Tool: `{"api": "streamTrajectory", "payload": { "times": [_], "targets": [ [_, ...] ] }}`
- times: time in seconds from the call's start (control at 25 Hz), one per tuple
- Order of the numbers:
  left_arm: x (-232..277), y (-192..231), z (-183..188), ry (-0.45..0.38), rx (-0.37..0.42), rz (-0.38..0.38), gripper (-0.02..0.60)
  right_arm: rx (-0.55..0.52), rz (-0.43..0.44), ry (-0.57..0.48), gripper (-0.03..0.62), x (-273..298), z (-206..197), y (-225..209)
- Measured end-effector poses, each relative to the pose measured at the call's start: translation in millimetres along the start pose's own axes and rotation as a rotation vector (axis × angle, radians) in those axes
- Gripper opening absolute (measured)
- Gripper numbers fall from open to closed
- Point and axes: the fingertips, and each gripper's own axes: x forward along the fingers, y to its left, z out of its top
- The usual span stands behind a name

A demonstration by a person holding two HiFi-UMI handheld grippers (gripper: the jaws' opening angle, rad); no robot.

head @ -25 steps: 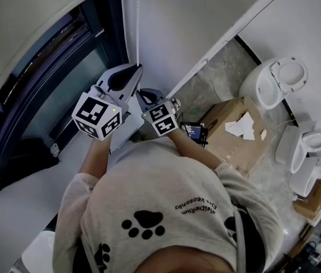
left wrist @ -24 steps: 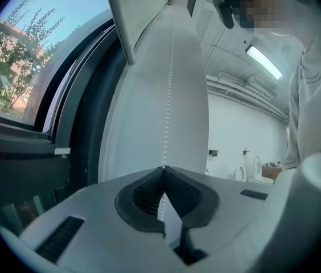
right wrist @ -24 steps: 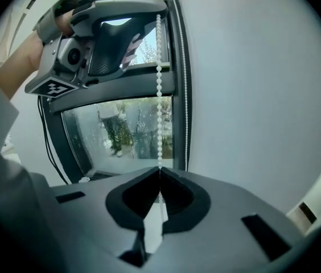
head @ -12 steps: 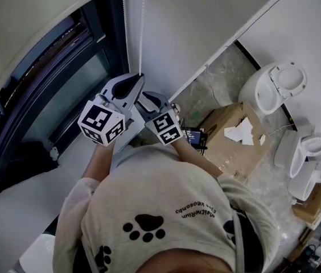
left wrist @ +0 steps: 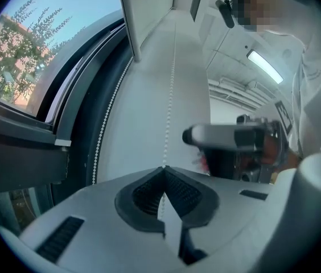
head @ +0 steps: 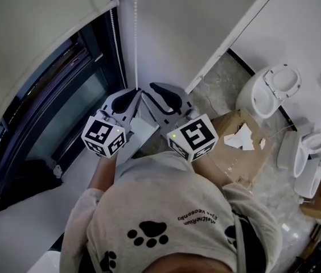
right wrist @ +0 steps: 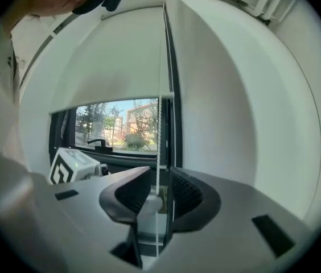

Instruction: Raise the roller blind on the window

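Roller blind [head: 35, 33] top cut off, left gripper [left wrist: 164, 169] jaws clamped on bead chain [left wrist: 171, 95], right gripper [right wrist: 159, 175] jaws apart, closing round chain

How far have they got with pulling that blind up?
Partly done: the blind hangs partway up, window glass showing below. In hand: the left gripper is shut on the bead chain; the right gripper, jaws just closing, straddles it without gripping. Left: more pulls.

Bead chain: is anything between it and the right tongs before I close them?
Nothing visible does. The bead chain already runs between the open jaws of the right tongs. Those jaws have just been closing, but the pads are not yet pressing it. The left tongs are shut on it.
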Motion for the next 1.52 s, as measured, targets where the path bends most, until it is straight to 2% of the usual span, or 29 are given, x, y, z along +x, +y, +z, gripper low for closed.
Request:
{"api": "streamTrajectory", "payload": {
  "times": [0.12,0.2,0.56,0.72,0.8,0.92,1.04,1.28,1.52],
  "targets": [
    [1,-2,-1,-0.001,0.004,-0.013,0.009,-0.067,-0.003,-0.056,0.110,11,45,4],
    [2,-3,-1,-0.002,0.015,-0.021,0.009,-0.089,-0.012,-0.054,0.103,20,59,3],
    [0,-7,0,-0.018,0.039,-0.059,0.009,-0.095,-0.063,-0.078,0.014,30,82,0],
    [-3,-6,-1,-0.034,0.022,-0.076,0.009,0.000,-0.069,-0.130,0.009,25,79,1],
    [-3,-9,-2,-0.041,0.028,-0.082,0.009,0.008,-0.087,-0.152,0.009,23,79,-2],
    [-1,-12,-9,-0.026,0.040,-0.090,0.009,-0.027,-0.121,-0.144,0.009,22,72,-3],
    [-1,-9,-26,-0.001,0.029,-0.082,0.009,-0.007,-0.125,-0.122,0.009,22,55,-2],
    [-5,-3,-75,0.082,0.015,-0.059,0.009,-0.002,-0.137,-0.041,0.009,27,5,1],
    [-11,-1,-114,0.108,0.028,-0.049,0.009,0.002,-0.144,0.013,0.009,28,-35,8]
  ]
}}
